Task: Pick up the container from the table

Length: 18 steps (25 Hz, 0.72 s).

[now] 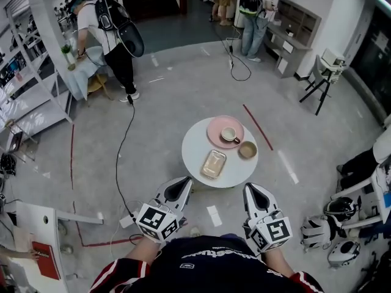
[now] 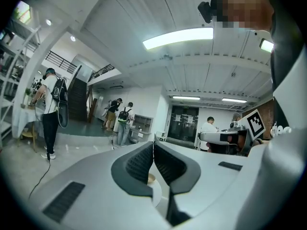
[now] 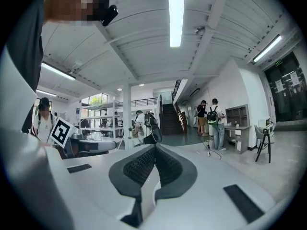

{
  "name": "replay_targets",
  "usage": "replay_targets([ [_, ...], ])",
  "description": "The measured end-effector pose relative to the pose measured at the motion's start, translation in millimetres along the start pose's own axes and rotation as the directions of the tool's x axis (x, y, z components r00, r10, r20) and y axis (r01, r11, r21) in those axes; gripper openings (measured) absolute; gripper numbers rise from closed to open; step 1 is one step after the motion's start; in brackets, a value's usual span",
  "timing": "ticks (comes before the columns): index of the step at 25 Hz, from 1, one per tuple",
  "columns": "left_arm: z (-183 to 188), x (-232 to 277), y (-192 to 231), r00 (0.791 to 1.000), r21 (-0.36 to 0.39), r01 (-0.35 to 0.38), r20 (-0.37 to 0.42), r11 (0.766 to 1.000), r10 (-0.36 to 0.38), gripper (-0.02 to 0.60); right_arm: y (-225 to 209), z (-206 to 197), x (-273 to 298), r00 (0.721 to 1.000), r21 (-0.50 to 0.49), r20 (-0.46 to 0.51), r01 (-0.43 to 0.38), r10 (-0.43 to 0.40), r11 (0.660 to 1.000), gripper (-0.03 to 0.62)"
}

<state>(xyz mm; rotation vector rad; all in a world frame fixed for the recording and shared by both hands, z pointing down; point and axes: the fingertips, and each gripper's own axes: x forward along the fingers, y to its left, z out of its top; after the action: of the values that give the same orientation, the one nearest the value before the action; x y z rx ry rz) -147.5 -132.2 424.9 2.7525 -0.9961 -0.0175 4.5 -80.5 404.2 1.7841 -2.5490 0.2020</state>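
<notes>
1. Head view: the container (image 1: pixel 213 163), a shallow pale rectangular tray, lies flat on the near half of the round white table (image 1: pixel 197 144). Just behind it stand a pink plate (image 1: pixel 215 125) carrying a cup (image 1: pixel 230 135), and a small bowl (image 1: pixel 247 149) to its right. The left gripper (image 1: pixel 183 184) and the right gripper (image 1: pixel 249 189) are held out side by side at the table's near rim. The container lies ahead and between them, somewhat closer to the left one, and neither touches it. I judge this to be the approach, with the reach not yet finished.

2. Left gripper view: the left gripper (image 2: pixel 153 150) is clenched, its ribbed pads pressed together with nothing between them. A pale sliver low behind the pads may be the tabletop, but I cannot make out the container here. To do this step well, the jaws should spread before they cross the rim. They should then come in low, straddle the tray's narrower width, and close on its walls rather than its flat top.

3. Right gripper view: the right gripper (image 3: pixel 154 152) is likewise clenched and empty, and it looks level across the room above the table. The container is not visible here. If this hand helps, I would keep it clear of the bowl beside the tray.
</notes>
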Motion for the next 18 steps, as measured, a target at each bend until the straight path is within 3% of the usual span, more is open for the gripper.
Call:
replay_targets([
  [9, -10.4, 17.1, 15.4, 1.0, -0.011, -0.014, -0.008, 1.0, 0.014, 0.025, -14.6, -2.8, 19.1, 1.0, -0.014, -0.006, -0.011, 0.011, 1.0, 0.015],
  [18, -10.5, 46.8, 22.4, 0.993, -0.014, -0.122, -0.002, 0.992, 0.122, 0.025, -53.4, -0.6, 44.5, 0.994, -0.022, -0.01, -0.111, 0.11, 0.994, 0.015],
])
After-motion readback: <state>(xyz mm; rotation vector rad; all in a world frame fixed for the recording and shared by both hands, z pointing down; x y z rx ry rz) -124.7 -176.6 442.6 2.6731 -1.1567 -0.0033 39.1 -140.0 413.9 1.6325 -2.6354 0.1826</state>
